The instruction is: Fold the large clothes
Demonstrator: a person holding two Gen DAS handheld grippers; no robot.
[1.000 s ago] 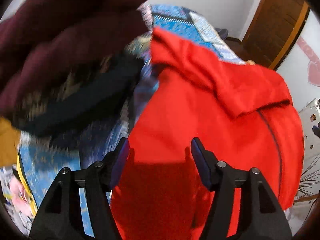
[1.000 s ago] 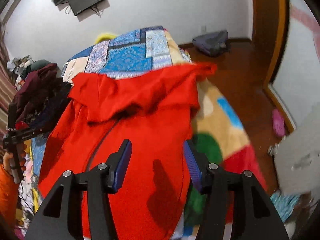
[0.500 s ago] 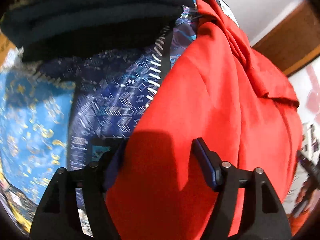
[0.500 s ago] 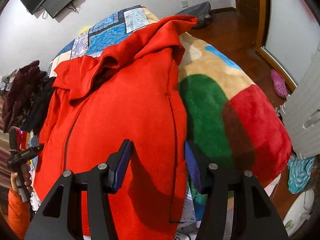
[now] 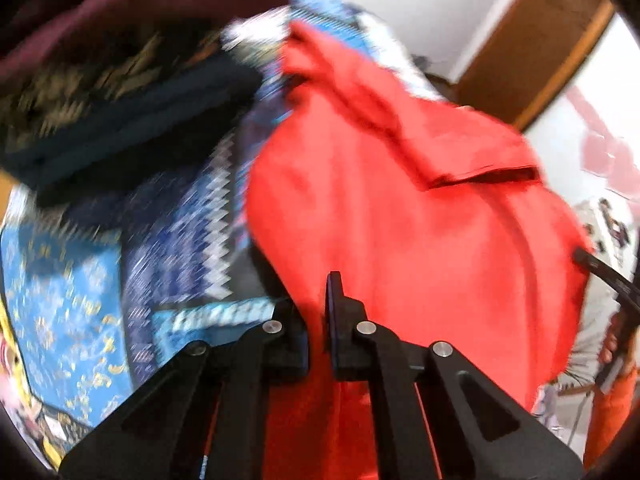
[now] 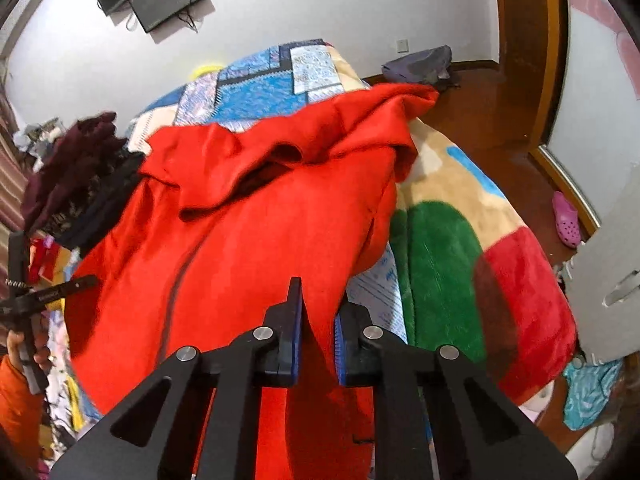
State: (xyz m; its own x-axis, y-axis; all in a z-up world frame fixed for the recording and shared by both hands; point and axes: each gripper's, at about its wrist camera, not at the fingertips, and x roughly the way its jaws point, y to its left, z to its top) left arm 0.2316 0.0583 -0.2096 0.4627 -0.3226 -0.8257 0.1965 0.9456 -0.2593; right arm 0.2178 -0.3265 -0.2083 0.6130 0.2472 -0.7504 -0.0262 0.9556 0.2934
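Both grippers, left gripper (image 5: pixel 318 320) and right gripper (image 6: pixel 318 332), pinch the red garment's (image 6: pixel 256 240) near hem, jaws nearly closed, probably to lift it for a fold.

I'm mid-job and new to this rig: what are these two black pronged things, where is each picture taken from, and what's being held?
No robot here: a person carries a two-finger gripper in each hand, with a fisheye camera on each looking along its fingers. One picture is from the left gripper, the other from the right gripper. Both are closed on the near edge of a red garment spread over a patchwork bedspread and a colourful fleece blanket. A pile of dark clothes sits beside it. The left view is motion-blurred.
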